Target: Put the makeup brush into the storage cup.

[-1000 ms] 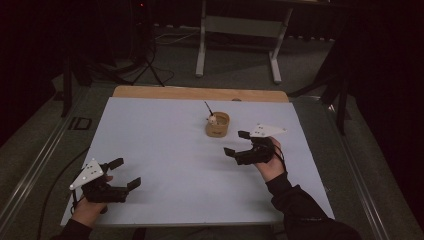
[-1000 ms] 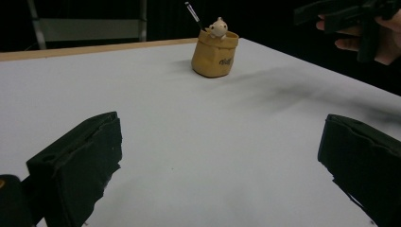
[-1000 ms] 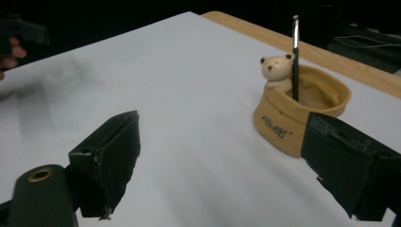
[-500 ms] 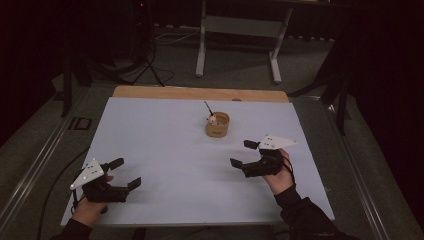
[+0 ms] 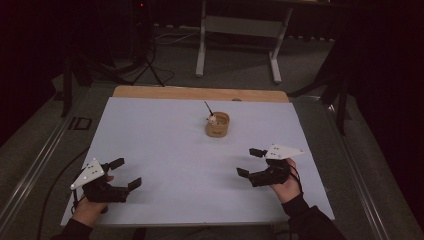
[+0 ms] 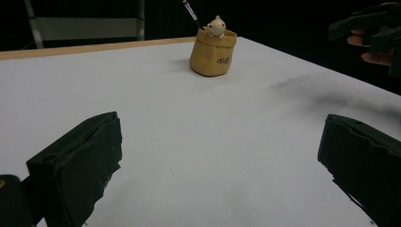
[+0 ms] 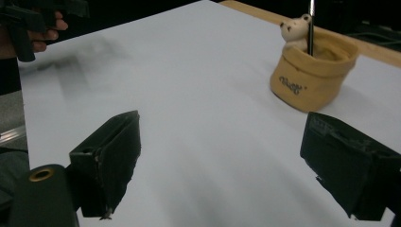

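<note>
Tan pouch with a little bear and a pen sits mid-desk, well apart from both grippers: left gripper and right gripper nearer the person, jaws spread, holding nothing.

Two blocky black jaws of the right tool rise from the bottom edge, set wide apart with only bare surface between them; nothing is held. They hover over a flat white desk with a pale wooden strip along its far edge. At the upper right stands a small tan pouch-shaped holder with a rolled rim, dark lettering on its side. A little cream bear figure peeks over its rim, just beside a thin dark upright pen. At the upper left corner, well apart, the left tool appears, fingers wrapped around it.
</note>
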`<state>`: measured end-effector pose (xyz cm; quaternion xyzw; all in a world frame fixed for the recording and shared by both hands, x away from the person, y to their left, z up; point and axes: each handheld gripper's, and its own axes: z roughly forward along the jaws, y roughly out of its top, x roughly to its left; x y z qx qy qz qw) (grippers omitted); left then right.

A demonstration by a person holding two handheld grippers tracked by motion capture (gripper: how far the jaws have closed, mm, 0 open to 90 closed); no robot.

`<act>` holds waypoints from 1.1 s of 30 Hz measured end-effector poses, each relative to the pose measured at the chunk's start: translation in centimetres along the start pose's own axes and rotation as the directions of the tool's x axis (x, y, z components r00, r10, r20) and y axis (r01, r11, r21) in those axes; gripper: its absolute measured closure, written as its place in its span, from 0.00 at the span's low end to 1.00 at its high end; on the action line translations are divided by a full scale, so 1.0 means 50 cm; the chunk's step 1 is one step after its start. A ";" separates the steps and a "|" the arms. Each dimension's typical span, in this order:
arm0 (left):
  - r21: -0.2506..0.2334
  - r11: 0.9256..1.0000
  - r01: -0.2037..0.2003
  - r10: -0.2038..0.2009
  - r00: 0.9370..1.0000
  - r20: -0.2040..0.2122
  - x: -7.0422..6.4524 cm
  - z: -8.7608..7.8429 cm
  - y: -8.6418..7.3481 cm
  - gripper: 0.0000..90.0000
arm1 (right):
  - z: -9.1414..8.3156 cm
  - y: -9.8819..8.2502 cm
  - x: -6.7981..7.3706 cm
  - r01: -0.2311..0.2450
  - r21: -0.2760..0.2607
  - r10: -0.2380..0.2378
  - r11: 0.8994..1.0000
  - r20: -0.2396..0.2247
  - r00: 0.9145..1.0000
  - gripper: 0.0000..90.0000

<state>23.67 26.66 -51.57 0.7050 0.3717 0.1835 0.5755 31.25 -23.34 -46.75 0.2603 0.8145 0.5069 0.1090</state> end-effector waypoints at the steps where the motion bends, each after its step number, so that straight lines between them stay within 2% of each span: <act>1: 0.000 1.000 0.000 0.000 1.000 0.000 0.000 0.000 0.000 0.01 | 0.000 0.000 0.000 0.000 0.000 0.000 1.000 0.000 1.000 0.14; 3: 0.000 1.000 0.002 -0.002 1.000 0.001 0.000 0.000 0.000 0.01 | -0.003 -0.003 -0.002 -0.003 -0.001 0.003 1.000 0.000 1.000 0.14; 4: 0.001 1.000 0.003 -0.003 1.000 0.001 0.000 0.000 -0.001 0.01 | -0.009 -0.013 -0.006 -0.020 0.005 0.020 1.000 -0.002 1.000 0.14; 8: 0.008 1.000 0.000 0.000 1.000 0.006 0.000 0.002 -0.001 0.01 | -0.020 -0.029 -0.013 0.000 0.020 0.000 1.000 0.002 1.000 0.14; 12: 0.007 1.000 0.000 0.000 1.000 0.006 0.000 0.002 -0.001 0.01 | -0.030 -0.049 -0.029 -0.011 0.031 0.011 0.999 0.003 1.000 0.14; 15: 0.010 1.000 0.002 -0.002 1.000 0.005 0.000 0.002 -0.002 0.01 | -0.037 -0.061 -0.033 -0.019 0.043 0.019 0.999 -0.015 1.000 0.14; 25: 0.012 1.000 -0.002 0.002 1.000 0.008 0.000 0.003 -0.002 0.01 | -0.051 -0.087 -0.034 -0.044 0.068 0.045 0.997 -0.025 0.999 0.14; 27: 0.014 1.000 -0.007 0.006 1.000 0.009 0.000 0.004 -0.002 0.01 | -0.053 -0.090 -0.036 -0.037 0.078 0.039 0.996 -0.019 0.999 0.14; 33: 0.017 1.000 -0.008 0.008 1.000 0.011 -0.001 0.006 -0.002 0.01 | -0.049 -0.098 -0.045 -0.063 0.100 0.065 0.993 -0.021 0.998 0.14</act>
